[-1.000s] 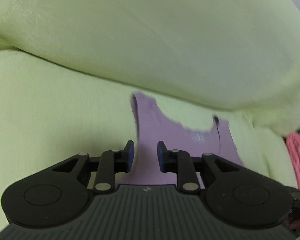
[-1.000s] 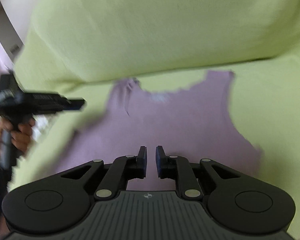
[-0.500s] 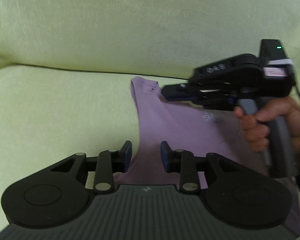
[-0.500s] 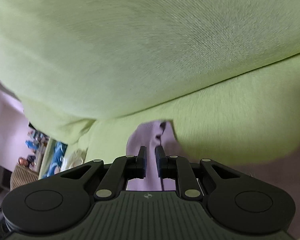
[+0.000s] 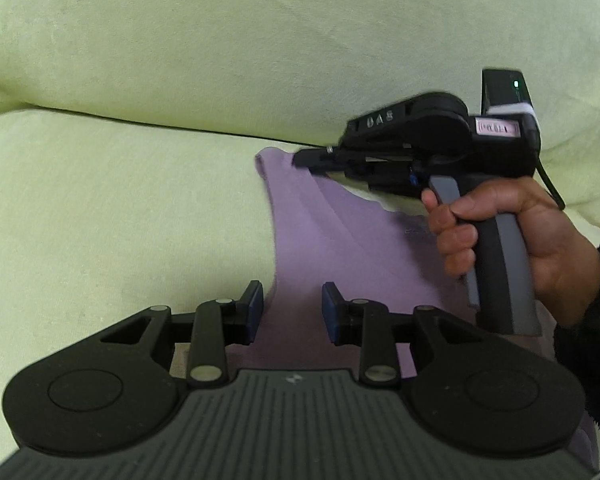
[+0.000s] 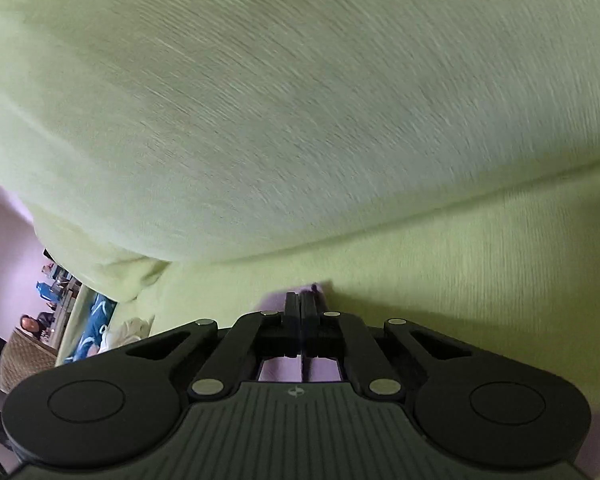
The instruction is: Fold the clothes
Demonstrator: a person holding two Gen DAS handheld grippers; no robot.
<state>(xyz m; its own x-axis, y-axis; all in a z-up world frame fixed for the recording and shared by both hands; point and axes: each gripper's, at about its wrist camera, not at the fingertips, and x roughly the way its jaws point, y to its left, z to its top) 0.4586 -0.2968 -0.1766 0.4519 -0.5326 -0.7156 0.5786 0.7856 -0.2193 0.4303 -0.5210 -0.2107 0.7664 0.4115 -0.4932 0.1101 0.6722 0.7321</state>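
Lilac top [image 5: 320, 240]: right claw [image 6: 300, 300] now clenched on strap; left claw [image 5: 291, 306] stays released.

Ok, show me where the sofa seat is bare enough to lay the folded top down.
The seat cushion is bare left of the purple top, from the seam under the back cushion down to the left gripper. It is crowded to the right: the right gripper, shut on the top's strap, and the hand holding it sit over the top.

Matt lilac cloth top [image 5: 320, 236]
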